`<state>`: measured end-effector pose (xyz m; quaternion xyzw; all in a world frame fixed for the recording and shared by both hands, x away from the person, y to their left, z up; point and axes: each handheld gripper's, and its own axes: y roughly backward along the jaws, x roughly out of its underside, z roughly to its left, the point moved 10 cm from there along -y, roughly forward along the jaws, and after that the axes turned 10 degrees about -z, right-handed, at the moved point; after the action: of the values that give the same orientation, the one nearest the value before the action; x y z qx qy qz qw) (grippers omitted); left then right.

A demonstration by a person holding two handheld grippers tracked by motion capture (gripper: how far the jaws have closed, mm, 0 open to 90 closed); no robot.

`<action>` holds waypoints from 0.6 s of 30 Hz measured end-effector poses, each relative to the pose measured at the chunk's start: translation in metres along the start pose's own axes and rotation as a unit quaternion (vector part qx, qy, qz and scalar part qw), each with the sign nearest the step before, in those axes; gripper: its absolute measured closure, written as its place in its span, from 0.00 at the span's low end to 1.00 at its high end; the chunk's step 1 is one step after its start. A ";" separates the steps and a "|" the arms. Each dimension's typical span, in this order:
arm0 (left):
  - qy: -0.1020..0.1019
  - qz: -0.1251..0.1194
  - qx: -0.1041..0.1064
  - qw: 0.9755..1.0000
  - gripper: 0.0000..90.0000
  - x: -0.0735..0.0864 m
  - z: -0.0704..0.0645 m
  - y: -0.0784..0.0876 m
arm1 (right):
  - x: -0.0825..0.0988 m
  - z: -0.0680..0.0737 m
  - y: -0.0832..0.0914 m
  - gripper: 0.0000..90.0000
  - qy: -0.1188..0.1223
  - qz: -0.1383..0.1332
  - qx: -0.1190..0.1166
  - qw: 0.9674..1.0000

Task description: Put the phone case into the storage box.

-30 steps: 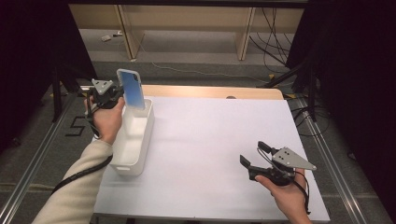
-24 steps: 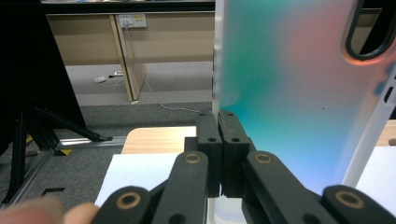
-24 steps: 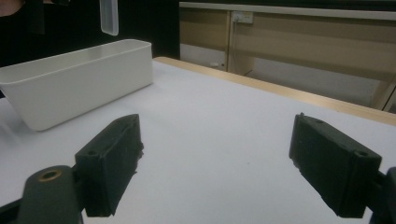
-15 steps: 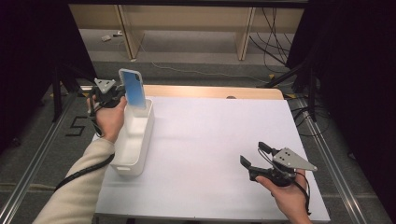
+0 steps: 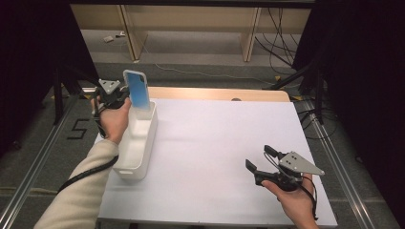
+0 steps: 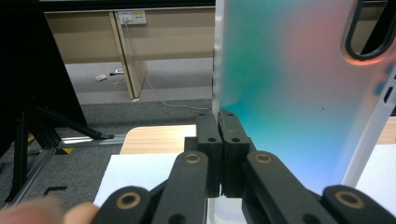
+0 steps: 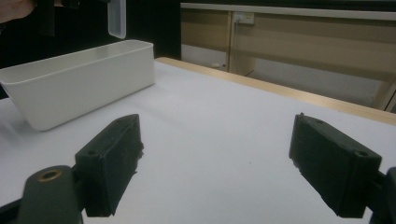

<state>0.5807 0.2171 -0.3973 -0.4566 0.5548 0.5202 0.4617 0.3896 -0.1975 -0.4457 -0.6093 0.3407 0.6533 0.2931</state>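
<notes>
A translucent blue phone case (image 5: 136, 89) stands upright over the far end of a long white bin (image 5: 138, 143) at the table's left side. My left gripper (image 5: 122, 98) is shut on the case's lower left edge. In the left gripper view, the black jaws (image 6: 220, 127) meet on the edge of the case (image 6: 289, 93), whose camera cut-out is at top right. My right gripper (image 5: 260, 160) rests low over the white table near its front right, jaws wide open with nothing between them (image 7: 219, 168). From there the bin (image 7: 70, 88) and the case (image 7: 116, 18) lie far to the left.
The white tabletop (image 5: 219, 143) has a wooden strip (image 5: 215, 94) along its far edge. Metal rails (image 5: 43, 157) run along both sides. Cables (image 5: 282, 28) and wooden furniture legs stand on the floor beyond, and black stand legs (image 5: 62, 81) are at left.
</notes>
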 end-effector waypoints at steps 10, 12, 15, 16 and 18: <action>-0.002 0.006 -0.003 1.000 0.98 0.002 0.000 -0.007 | 0.002 0.000 0.004 0.20 -0.001 0.017 -0.001 1.000; 0.000 0.006 -0.003 1.000 0.98 0.003 0.001 -0.008 | 0.001 0.000 0.002 0.20 -0.002 0.004 -0.001 1.000; 0.002 0.006 -0.005 1.000 0.98 0.003 0.002 -0.009 | 0.001 0.000 0.002 0.20 -0.002 0.003 -0.001 1.000; 0.002 0.008 -0.006 1.000 0.98 0.003 0.002 -0.009 | 0.001 0.000 0.002 0.20 -0.001 0.003 -0.001 1.000; 0.000 0.009 -0.007 1.000 0.98 0.004 0.003 -0.010 | 0.001 -0.001 0.002 0.20 -0.002 0.000 0.001 1.000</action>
<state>0.5906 0.2196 -0.4026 -0.4549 0.5554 0.5280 0.4537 0.3886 -0.1991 -0.4460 -0.6078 0.3407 0.6541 0.2945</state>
